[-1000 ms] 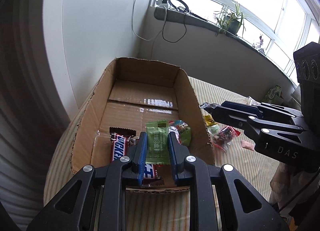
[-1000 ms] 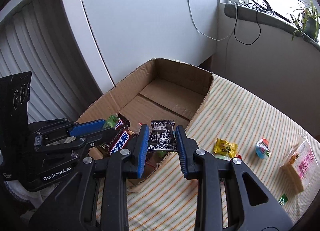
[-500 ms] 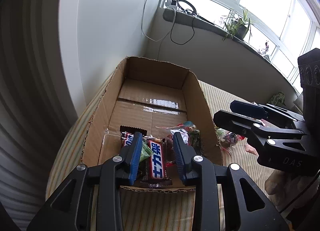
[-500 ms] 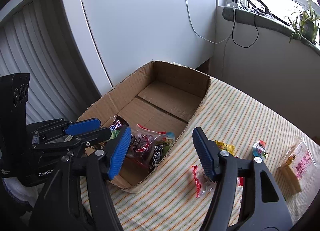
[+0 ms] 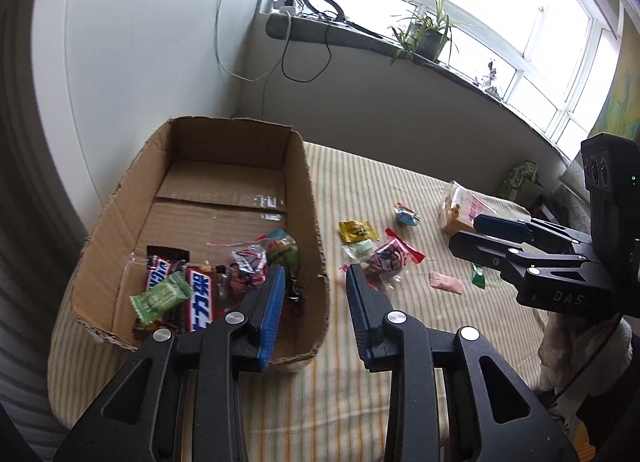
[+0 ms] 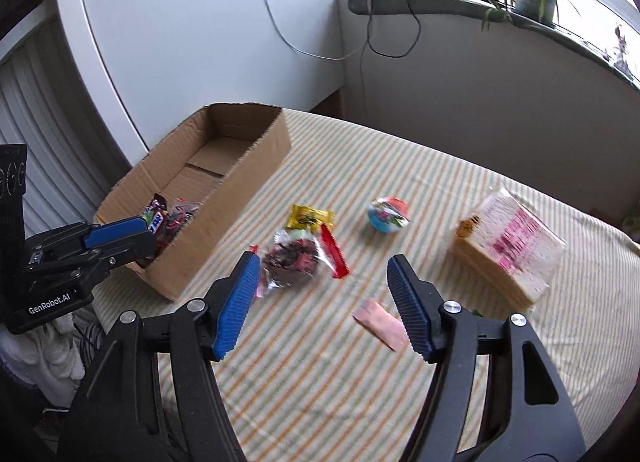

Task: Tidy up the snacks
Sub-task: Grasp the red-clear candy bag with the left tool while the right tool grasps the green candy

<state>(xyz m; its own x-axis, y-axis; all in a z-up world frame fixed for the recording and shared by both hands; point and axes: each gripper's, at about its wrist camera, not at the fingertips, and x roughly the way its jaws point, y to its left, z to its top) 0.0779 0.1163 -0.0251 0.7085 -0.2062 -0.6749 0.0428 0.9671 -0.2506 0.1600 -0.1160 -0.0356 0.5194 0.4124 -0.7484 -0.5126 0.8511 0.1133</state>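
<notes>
The cardboard box (image 5: 305,189) (image 6: 224,221) holds Snickers bars (image 5: 200,302), a green sachet (image 5: 162,296) and a clear red bag (image 5: 248,262). My left gripper (image 5: 316,290) (image 6: 150,236) stands open and empty, straddling the box's near right wall. Open and empty too, my right gripper (image 6: 320,266) (image 5: 464,232) hovers over loose snacks on the striped cloth. These are a red-sealed bag of dark snacks (image 6: 294,260) (image 5: 390,258), a yellow packet (image 6: 310,217), a blue round candy (image 6: 386,213) and a small pink sachet (image 6: 380,324).
A large pack of pink-printed wafers (image 6: 508,250) lies at the right of the cloth. A small green packet (image 5: 478,280) sits beside the pink sachet. White wall and blinds stand behind the box. A windowsill with cables and a plant (image 5: 424,33) runs along the back.
Both grippers opened and let go: the green sachet and the black packet now lie in the box. Both then swung right, the right one out over the loose snacks.
</notes>
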